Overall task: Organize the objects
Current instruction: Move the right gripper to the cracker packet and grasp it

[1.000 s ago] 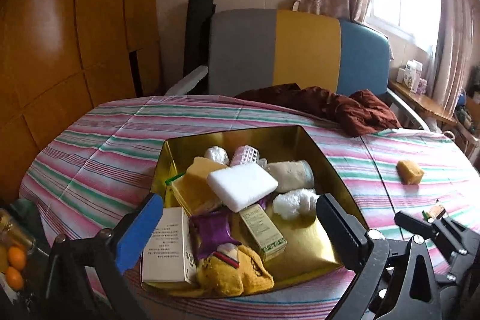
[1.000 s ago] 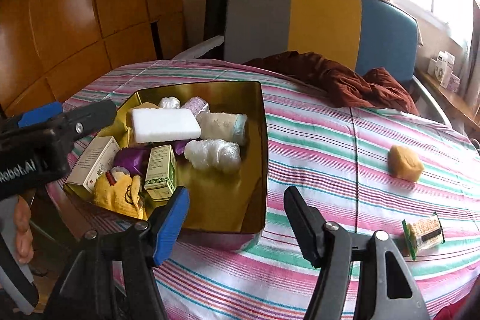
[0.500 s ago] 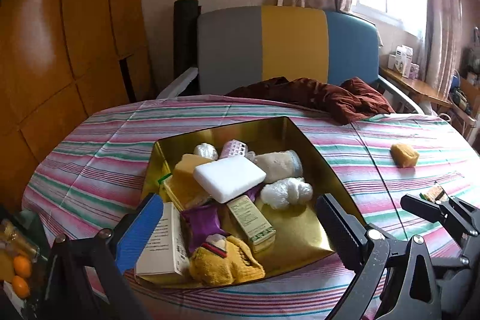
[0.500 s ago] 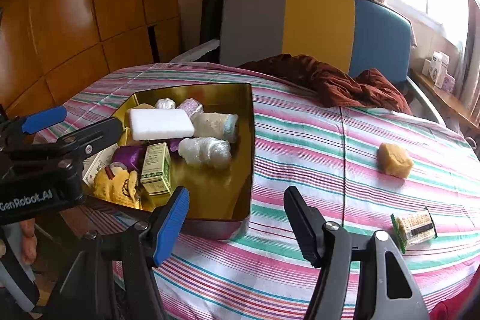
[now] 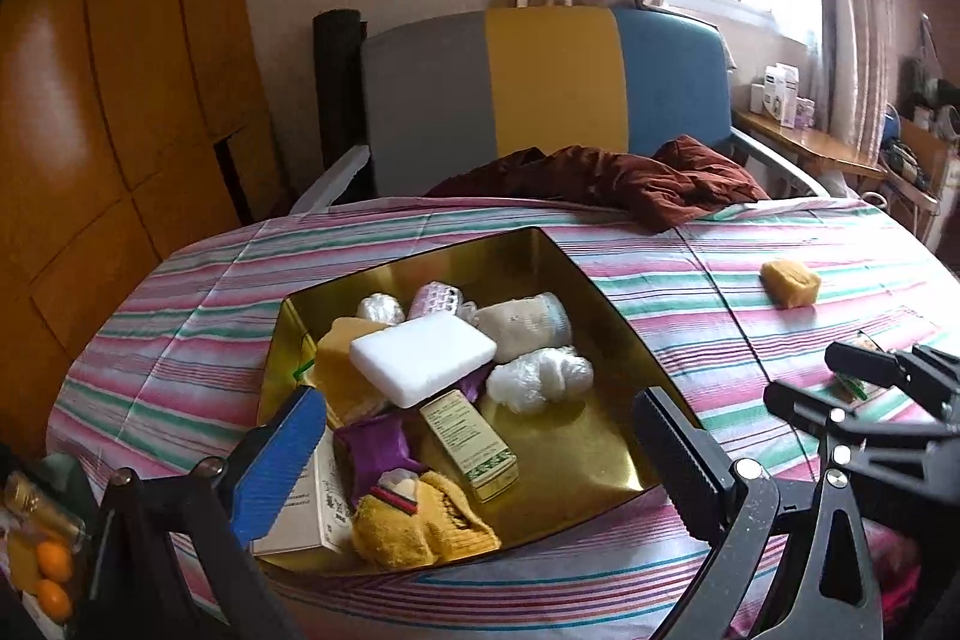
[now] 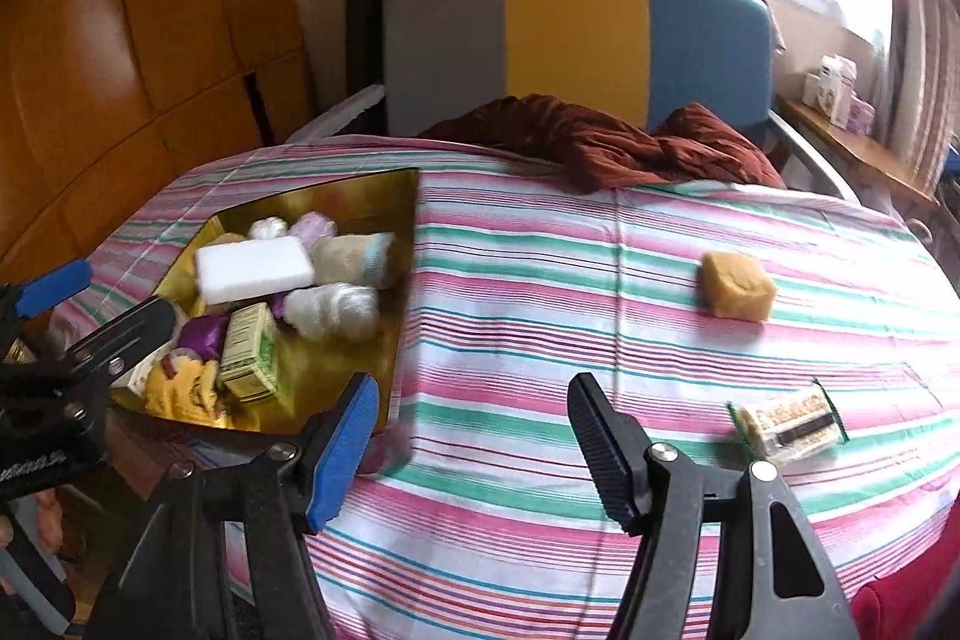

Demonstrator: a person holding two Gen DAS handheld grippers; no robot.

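Since the earlier frame both claws have slid right, so the tin now sits further left.

Left wrist view: the left claw hangs released, empty, over the full tin. The sponge lies loose at 2 o'clock.

Right wrist view: the right claw is released, empty, above the striped surface. The snack bar lies at 3 o'clock, the sponge at 1. Risk: a slanted grip could squeeze the slick wrapper out. A brown cloth lies beyond; nothing blocks the way.
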